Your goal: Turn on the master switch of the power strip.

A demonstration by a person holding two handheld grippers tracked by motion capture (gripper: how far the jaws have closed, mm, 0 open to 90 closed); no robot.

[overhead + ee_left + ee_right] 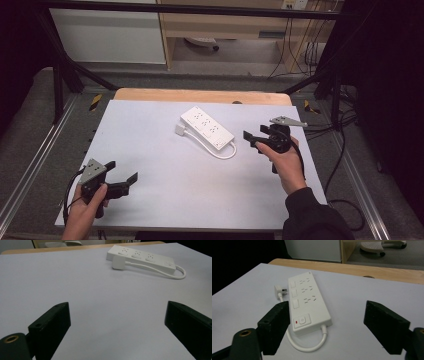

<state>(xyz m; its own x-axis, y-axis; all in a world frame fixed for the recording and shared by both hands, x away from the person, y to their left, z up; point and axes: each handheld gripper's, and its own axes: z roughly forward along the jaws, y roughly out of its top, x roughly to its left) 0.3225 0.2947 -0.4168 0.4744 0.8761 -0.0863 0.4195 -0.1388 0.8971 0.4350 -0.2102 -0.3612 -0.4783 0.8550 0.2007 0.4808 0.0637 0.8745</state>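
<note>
Right gripper: jaws spread wide, nothing between the pads, held above the sheet just beside the near end of the strip; in the right gripper view jaws flank the switch end and the cable loop without touching either. Left gripper: jaws likewise parted and empty, low over the near left part of the sheet, well apart from the strip; in the left gripper view bare sheet between the pads. Strip: white, flat on the sheet, right of centre, set at a slant, sockets facing up, rocker switch with red mark at the end nearest the right gripper. Cable: white, leaving the switch end, curling in a loop on the sheet, running back along the strip's side. Plug: white, lying on the sheet, touching or just beside the strip's long edge near the far end. Sheet: pale, matt, covering most of the table, wooden edge exposed at the far side.
</note>
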